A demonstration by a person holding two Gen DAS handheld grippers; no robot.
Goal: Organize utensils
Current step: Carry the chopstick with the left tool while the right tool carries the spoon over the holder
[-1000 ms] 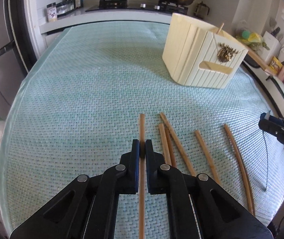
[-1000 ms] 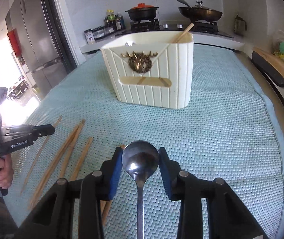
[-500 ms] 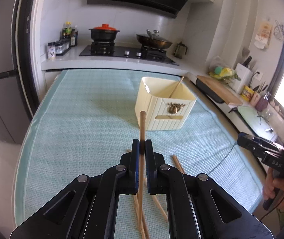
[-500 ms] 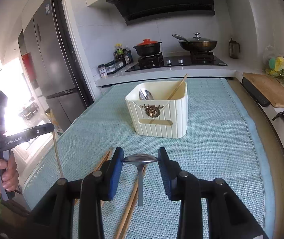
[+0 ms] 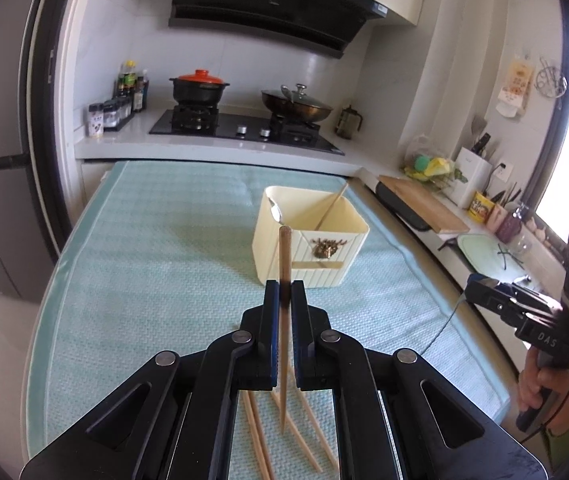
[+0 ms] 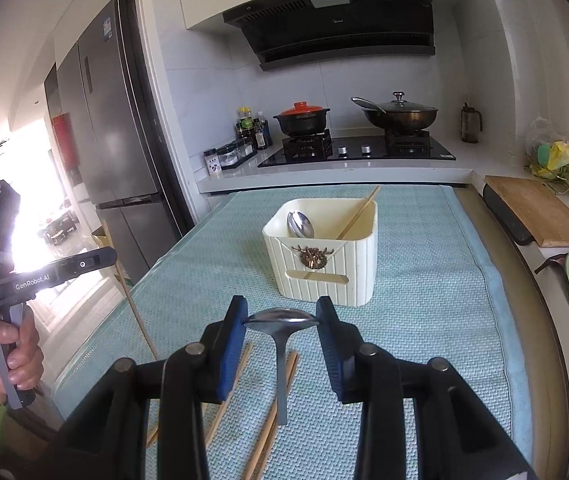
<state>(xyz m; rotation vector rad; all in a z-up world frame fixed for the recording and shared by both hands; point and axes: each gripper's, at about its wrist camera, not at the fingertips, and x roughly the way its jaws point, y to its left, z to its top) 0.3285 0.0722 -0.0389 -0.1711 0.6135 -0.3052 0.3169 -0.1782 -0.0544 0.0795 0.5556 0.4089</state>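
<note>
My left gripper (image 5: pixel 284 286) is shut on a wooden chopstick (image 5: pixel 283 264) held well above the table, its tip rising in front of the cream utensil holder (image 5: pixel 316 258). My right gripper (image 6: pixel 281 316) is shut on the bowl of a metal spoon (image 6: pixel 282 318), whose handle hangs down below the jaws. The holder (image 6: pixel 324 276) stands ahead of both grippers and contains one spoon (image 6: pixel 300 224) and one leaning chopstick (image 6: pixel 358 213). Several loose chopsticks (image 5: pixel 304 428) lie on the cloth below. The left gripper (image 6: pixel 104 256) with its chopstick also shows in the right wrist view.
A teal woven cloth (image 6: pixel 424 300) covers the table. Behind it a stove counter carries a red-lidded pot (image 6: pixel 302 118) and a lidded wok (image 6: pixel 398 114). A cutting board (image 6: pixel 540 216) lies on the right counter. A fridge (image 6: pixel 104 140) stands at the left.
Both grippers have risen from the cloth and tilted up, lifting the chopstick and the spoon. The holder now looks smaller and farther off, and the kitchen wall has come into view.
</note>
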